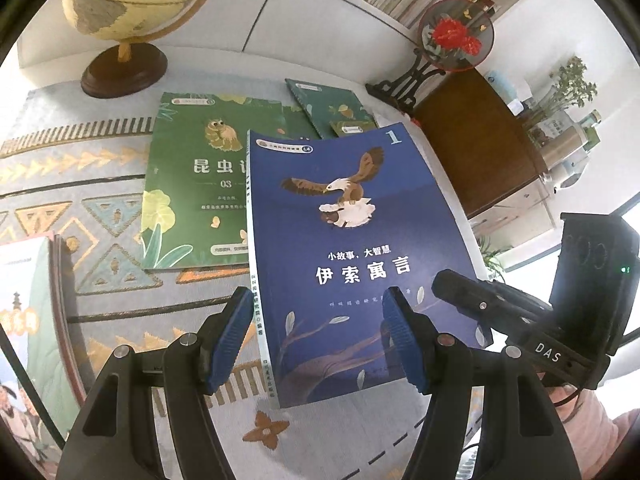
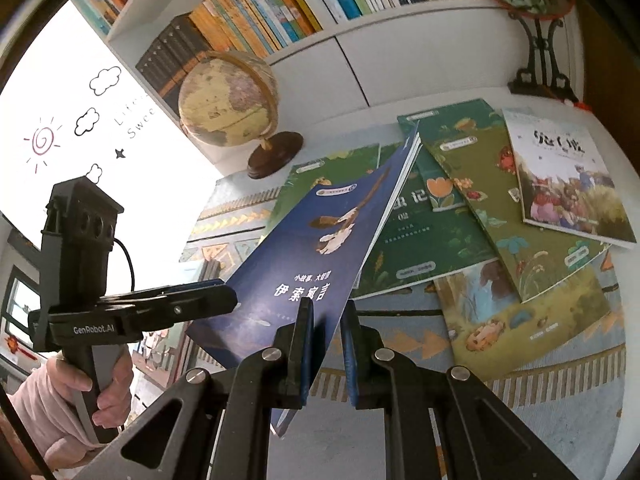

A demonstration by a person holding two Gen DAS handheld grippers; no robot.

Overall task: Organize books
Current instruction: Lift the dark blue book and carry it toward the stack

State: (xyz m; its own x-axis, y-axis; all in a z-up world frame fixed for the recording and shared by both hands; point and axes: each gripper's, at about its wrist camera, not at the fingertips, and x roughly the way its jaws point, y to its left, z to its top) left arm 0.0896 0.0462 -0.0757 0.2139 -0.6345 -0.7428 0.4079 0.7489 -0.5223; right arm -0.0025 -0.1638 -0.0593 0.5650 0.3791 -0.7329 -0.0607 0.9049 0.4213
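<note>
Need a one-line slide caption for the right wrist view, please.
Right gripper pinching the lower edge of the raised blue eagle-cover book, above green picture books scattered on the patterned rug.

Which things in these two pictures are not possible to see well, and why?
- Green insect book, left wrist view: its title's right end is covered by the blue fable book.
- Picture book, left wrist view: cut off by the frame edge.
- Shelf book spines, right wrist view: lettering too small to read.
</note>
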